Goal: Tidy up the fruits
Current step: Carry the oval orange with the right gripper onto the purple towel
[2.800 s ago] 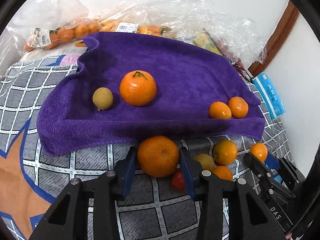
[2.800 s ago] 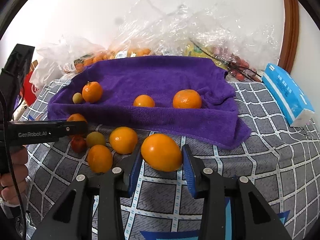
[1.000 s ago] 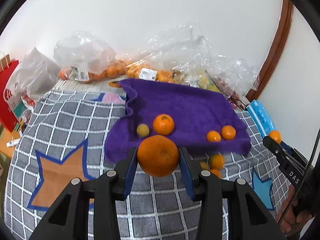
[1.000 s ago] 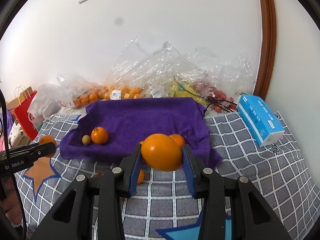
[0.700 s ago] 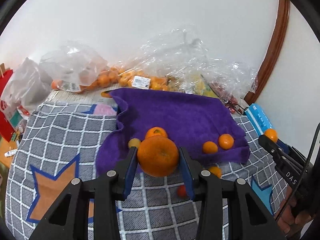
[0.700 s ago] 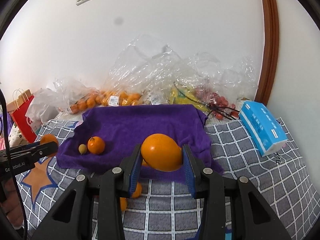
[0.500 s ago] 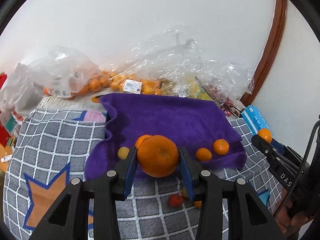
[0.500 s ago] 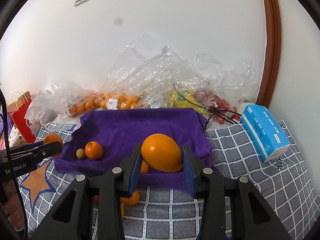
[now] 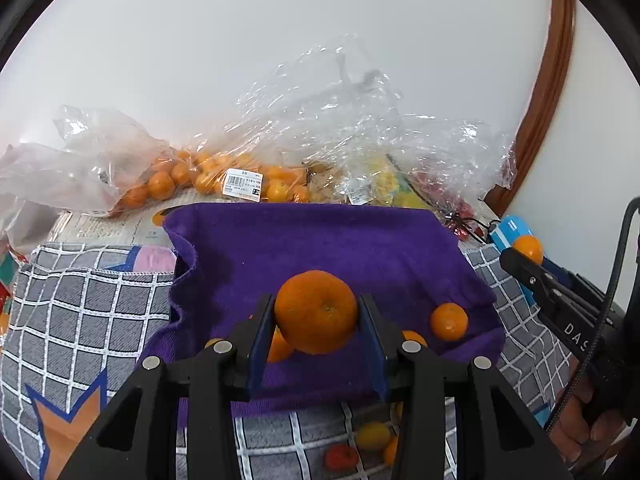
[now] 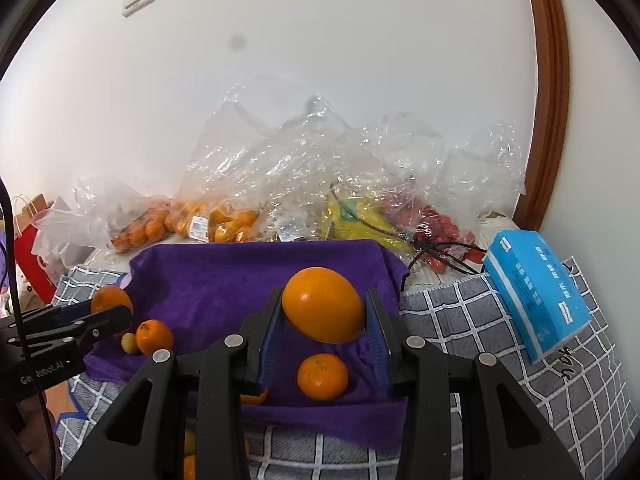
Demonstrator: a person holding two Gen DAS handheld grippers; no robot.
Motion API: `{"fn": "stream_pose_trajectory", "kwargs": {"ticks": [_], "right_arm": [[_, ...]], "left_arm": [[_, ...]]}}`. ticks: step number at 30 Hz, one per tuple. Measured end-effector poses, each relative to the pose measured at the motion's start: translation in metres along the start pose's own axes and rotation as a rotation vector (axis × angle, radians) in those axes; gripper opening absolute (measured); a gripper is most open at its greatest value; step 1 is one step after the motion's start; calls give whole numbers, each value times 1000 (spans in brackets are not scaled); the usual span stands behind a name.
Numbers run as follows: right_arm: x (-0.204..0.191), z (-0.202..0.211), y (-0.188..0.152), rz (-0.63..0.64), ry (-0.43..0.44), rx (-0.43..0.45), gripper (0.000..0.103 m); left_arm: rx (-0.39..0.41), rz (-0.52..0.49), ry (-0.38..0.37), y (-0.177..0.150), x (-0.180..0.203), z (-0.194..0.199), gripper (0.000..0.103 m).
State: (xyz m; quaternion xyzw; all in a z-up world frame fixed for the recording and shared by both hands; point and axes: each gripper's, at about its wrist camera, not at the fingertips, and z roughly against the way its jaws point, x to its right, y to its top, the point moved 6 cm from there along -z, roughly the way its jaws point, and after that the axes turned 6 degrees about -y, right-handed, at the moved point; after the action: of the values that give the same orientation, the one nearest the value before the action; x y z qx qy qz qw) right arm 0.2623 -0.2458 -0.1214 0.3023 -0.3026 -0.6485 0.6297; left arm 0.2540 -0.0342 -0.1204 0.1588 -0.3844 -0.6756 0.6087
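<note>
Purple towel (image 9: 320,240) is the target: with each gripper's jaws clamped on fruit, left gripper (image 9: 316,334) on a mandarin (image 9: 316,310) and right gripper (image 10: 324,338) on an orange (image 10: 324,304), lower both onto bare cloth clear of resting fruit before releasing.

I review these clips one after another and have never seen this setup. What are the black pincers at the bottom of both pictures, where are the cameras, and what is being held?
No robot: a person carries two hand-held grippers, each with a camera looking along its fingers. The left gripper clamps a round orange; the right gripper clamps an oval orange. Each shows at the other picture's edge. Below them a purple towel on a checked cover holds small oranges. Bagged fruit lines the wall.
</note>
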Motion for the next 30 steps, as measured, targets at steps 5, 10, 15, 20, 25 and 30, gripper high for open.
{"fn": "stream_pose_trajectory", "kwargs": {"ticks": [5, 10, 15, 20, 25, 30], "right_arm": [[6, -17, -10, -12, 18, -31, 39], [8, -31, -21, 5, 22, -60, 39], [16, -46, -28, -18, 19, -90, 39], [22, -58, -34, -29, 6, -117, 39], [24, -68, -39, -30, -30, -122, 39], [23, -75, -45, -28, -21, -150, 39]], "left_arm": [[-6, 7, -22, -2, -3, -12, 39], [-8, -4, -56, -8, 0, -19, 39], [-26, 12, -79, -13, 1, -29, 39], [-33, 17, -98, -17, 2, -34, 39], [-49, 20, -109, -20, 3, -41, 39], [-50, 42, -112, -22, 2, -45, 39]]}}
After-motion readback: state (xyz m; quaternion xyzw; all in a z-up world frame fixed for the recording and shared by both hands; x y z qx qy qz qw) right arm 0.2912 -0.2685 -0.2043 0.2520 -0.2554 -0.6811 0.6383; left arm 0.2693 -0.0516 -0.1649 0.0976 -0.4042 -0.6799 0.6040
